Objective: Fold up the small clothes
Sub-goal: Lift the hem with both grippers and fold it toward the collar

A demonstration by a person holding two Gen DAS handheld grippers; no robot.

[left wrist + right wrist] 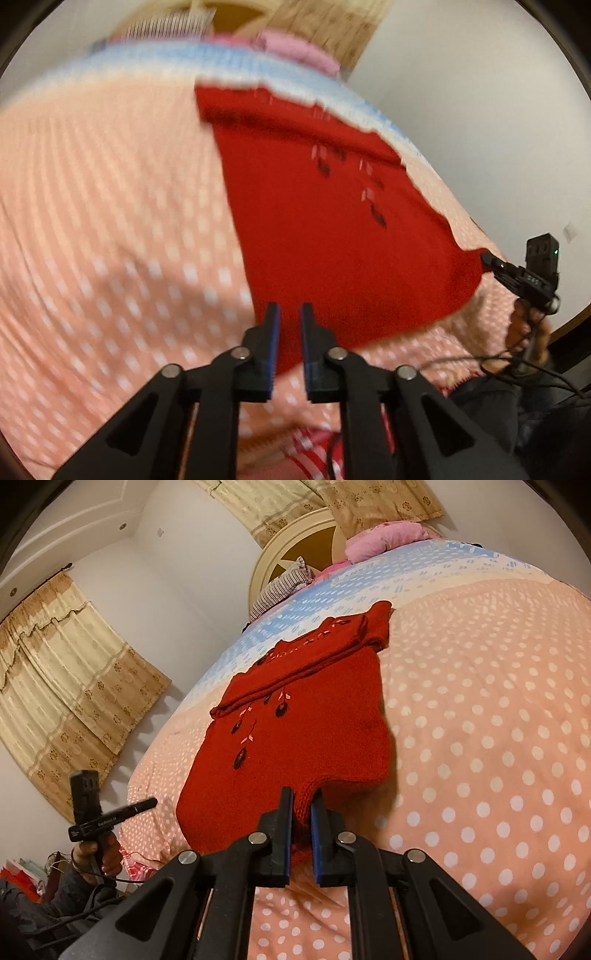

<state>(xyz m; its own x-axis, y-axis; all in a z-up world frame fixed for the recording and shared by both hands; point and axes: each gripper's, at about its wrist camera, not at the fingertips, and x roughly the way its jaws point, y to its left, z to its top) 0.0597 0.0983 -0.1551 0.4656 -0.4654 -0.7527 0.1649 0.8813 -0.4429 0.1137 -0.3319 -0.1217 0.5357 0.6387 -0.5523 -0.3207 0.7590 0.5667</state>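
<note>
A red knit sweater [332, 221] [314, 731] with dark leaf embroidery lies flat on a peach polka-dot bedspread [110, 221] [480, 738], one sleeve folded across its chest. My right gripper [302, 812] is shut on the sweater's near hem corner and lifts it slightly. The left wrist view shows the same grip from the side [489, 260]. My left gripper [290, 317] hovers over the other hem end with a narrow gap between its pads and no cloth in them. From the right wrist view the left gripper [149, 804] sits just left of the sweater's edge, apart from it.
A pink pillow [384, 539] and a striped pillow [280, 587] lie at the bed's head by a round cream headboard [295, 542]. Beige curtains [74, 664] hang on the wall to the left. A person's hand [99, 853] holds the left gripper's handle.
</note>
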